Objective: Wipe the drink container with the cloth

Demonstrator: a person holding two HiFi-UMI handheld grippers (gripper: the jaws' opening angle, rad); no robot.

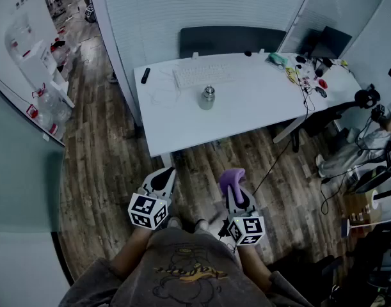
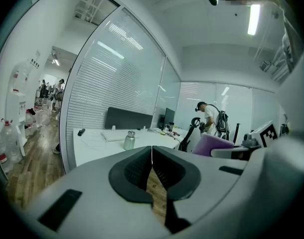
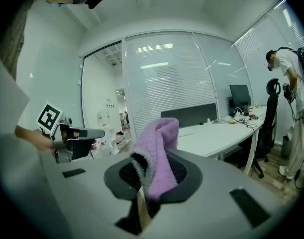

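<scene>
Head view: the stubby, silvery, capped drink container (image 1: 207,98) stands upright mid-table (image 1: 259,110), just nearside of the keyboard (image 1: 201,75). Left gripper view: my left gripper (image 2: 152,153) is pressed together, empty. Right gripper view: my right gripper (image 3: 149,178) pinches the fluffy purple cloth (image 3: 159,148).

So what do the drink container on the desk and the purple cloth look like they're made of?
The drink container is likely metal, perhaps stainless steel, going by its dull silver-grey sheen, though it is too small here to be sure. The cloth looks like soft purple microfibre or fleece: its surface is fuzzy and napped, and it folds limply.
</scene>
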